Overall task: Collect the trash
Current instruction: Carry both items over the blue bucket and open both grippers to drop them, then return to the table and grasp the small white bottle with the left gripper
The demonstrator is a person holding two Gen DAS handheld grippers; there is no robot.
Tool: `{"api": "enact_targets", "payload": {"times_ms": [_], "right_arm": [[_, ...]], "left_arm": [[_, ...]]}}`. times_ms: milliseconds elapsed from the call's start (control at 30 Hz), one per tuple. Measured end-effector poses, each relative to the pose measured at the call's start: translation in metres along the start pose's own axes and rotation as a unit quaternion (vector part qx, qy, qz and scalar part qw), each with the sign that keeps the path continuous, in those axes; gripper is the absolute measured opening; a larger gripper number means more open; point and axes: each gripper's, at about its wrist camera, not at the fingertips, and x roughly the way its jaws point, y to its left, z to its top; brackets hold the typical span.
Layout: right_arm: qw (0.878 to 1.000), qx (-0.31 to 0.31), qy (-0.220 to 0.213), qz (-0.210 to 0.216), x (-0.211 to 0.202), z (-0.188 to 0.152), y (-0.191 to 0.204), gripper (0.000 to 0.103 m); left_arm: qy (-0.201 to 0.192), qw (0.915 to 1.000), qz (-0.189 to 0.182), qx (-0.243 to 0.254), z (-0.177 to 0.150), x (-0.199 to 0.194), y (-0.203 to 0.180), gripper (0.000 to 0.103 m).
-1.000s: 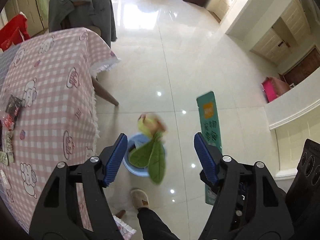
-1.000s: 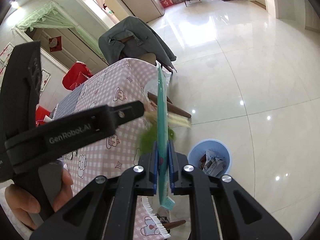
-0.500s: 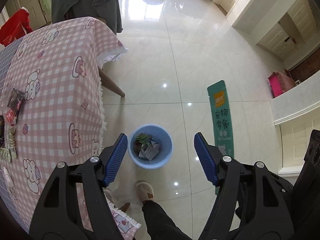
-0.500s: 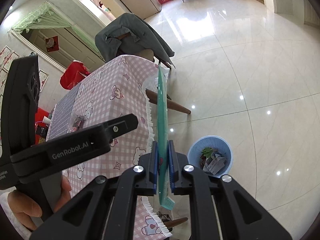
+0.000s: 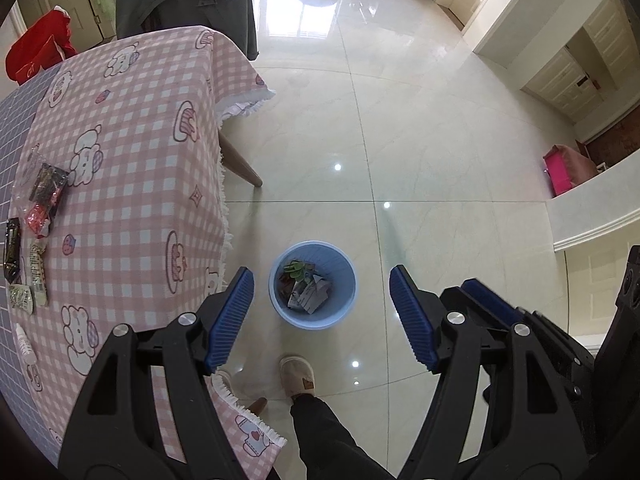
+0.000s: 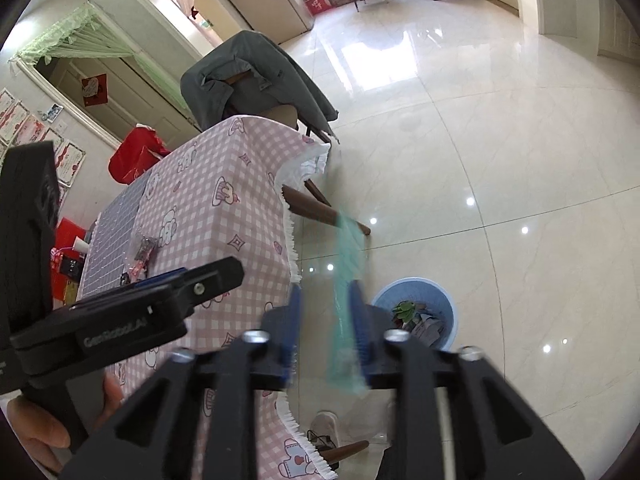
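1. Right tongs point(image 6: 325, 326): the jaws have just been opening. The green wrapper point(image 6: 347, 312) is between them, blurred, lying against the right-hand pad; it appears released rather than pinched.
2. Wrapper's long axis runs roughly along the tongs, pointing away and downward.
3. Bin point(image 6: 416, 318): on the floor, below and to the right of the right tongs in that view, not directly under the wrapper. Judgement: the wrapper may fall short, on the tabletop side of the rim.
4. Left tongs point(image 5: 322, 314): wide open, holding nothing, hanging almost directly over the bin point(image 5: 276, 296).
5. Remaining wrappers point(image 5: 38, 216) lie on the tabletop point(image 5: 136, 168), far left of the left tongs. The left hand is nearer them.
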Motion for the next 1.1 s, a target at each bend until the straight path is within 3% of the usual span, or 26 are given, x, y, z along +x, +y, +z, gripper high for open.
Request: {"api": "enact_targets", "payload": {"times_ms": [300,600,800,1100], "right_arm": [[1.000,-0.016,-0.003,0.009,-0.001,-0.004,0.025,0.037],[0.998,-0.054,-0.001,0.041,0.001,-0.012,0.085,0.037],[0.992,-0.101,0.009,0.072,0.015,-0.017,0.150,0.037],[0.981,-0.160,0.041,0.100,0.057,-0.034,0.242,0.039]], "left_arm": [[-0.012,0.9998,0.007,-0.013,-0.010,-0.023,0.020,0.072],[-0.038,0.9975,0.021,-0.056,-0.025,-0.062,0.071,0.074],[-0.064,0.9908,0.048,-0.109,-0.046,-0.095,0.139,0.075],[-0.058,0.9740,0.089,-0.200,-0.089,-0.107,0.247,0.075]]}}
